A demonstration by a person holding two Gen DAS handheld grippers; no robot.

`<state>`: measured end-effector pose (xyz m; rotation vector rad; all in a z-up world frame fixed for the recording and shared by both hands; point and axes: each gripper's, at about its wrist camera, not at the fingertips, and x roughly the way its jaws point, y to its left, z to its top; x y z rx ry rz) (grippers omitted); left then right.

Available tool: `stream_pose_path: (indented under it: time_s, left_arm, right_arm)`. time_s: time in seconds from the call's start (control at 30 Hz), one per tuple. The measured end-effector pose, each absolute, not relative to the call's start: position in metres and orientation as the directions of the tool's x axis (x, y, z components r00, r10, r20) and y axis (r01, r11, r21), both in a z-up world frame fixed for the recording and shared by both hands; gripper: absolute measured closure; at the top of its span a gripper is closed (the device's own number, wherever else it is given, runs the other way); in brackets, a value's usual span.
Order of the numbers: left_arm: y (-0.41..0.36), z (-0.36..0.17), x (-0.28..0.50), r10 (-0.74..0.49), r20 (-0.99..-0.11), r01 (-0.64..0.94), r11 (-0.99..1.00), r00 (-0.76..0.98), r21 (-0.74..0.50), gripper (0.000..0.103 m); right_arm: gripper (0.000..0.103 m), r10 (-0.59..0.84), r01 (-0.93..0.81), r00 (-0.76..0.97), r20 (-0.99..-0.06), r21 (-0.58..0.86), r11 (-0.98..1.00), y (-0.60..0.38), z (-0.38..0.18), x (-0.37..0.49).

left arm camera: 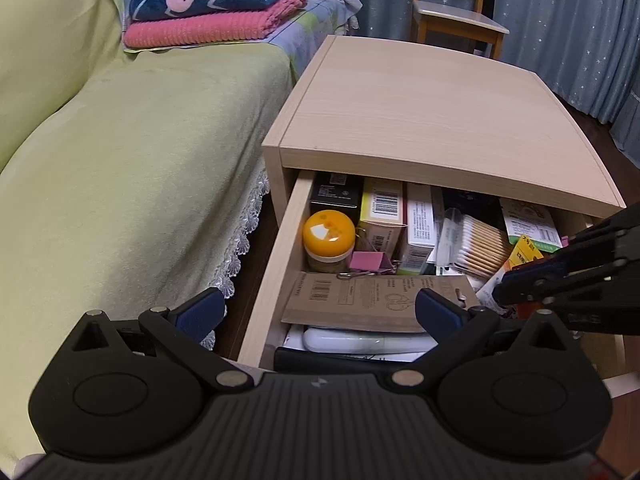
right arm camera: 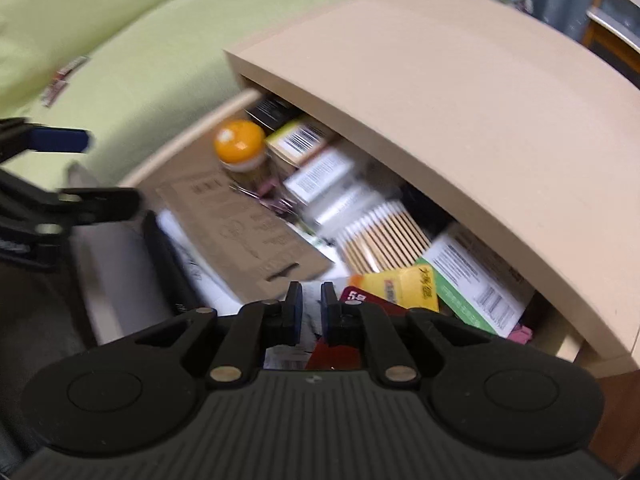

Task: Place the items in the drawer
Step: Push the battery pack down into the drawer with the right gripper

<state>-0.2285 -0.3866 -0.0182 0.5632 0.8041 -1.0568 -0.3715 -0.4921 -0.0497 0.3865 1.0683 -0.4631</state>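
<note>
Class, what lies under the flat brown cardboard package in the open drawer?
Under the flat brown cardboard package, a white rounded object and white paper peek out. Anything deeper is covered.

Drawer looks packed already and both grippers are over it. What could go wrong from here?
The drawer is crammed: the cotton swab pack and the brown card packet lie atop other things, so they may catch under the cabinet top on closing. The right gripper, nearly shut, hangs low over the clutter and could snag the yellow packet. The left gripper, open, is near it; they might collide.
</note>
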Motion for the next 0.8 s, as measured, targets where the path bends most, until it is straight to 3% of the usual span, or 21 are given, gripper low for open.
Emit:
stream_pose_path:
  time_s: [0.2, 0.27, 0.43, 0.57, 0.8]
  left_arm:
    - [-0.388, -0.023, -0.226, -0.528, -0.812, 0.917, 0.399, 0.25, 0.023, 0.001]
    - [-0.389, -0.024, -0.227, -0.529, -0.812, 0.919, 0.393, 0.246, 0.022, 0.001]
    - [-0.387, -0.022, -0.227, -0.535, -0.809, 0.921, 0.389, 0.245, 0.021, 0.001]
    - [-0.384, -0.022, -0.227, -0.528, -0.811, 0.917, 0.398, 0.252, 0.026, 0.001]
    - [-0.383, -0.026, -0.232, -0.521, -0.817, 0.918, 0.396, 0.248, 0.026, 0.001]
  right_arm:
    - [0.103, -0.269, 0.64, 0.278, -0.922, -0.031, 0.767, -0.5, -0.047, -0.395]
    - [0.094, -0.265, 0.665, 0.281, -0.923, -0.012, 0.747, -0.51, -0.047, -0.401]
    - [0.094, -0.285, 0.685, 0.373, -0.883, 0.055, 0.726, -0.508, -0.035, -0.413]
    - [0.092, -0.306, 0.742, 0.317, -0.898, 0.034, 0.669, -0.521, -0.052, -0.419]
    - [0.092, -0.295, 0.765, 0.367, -0.882, 0.105, 0.635, -0.515, -0.057, -0.435]
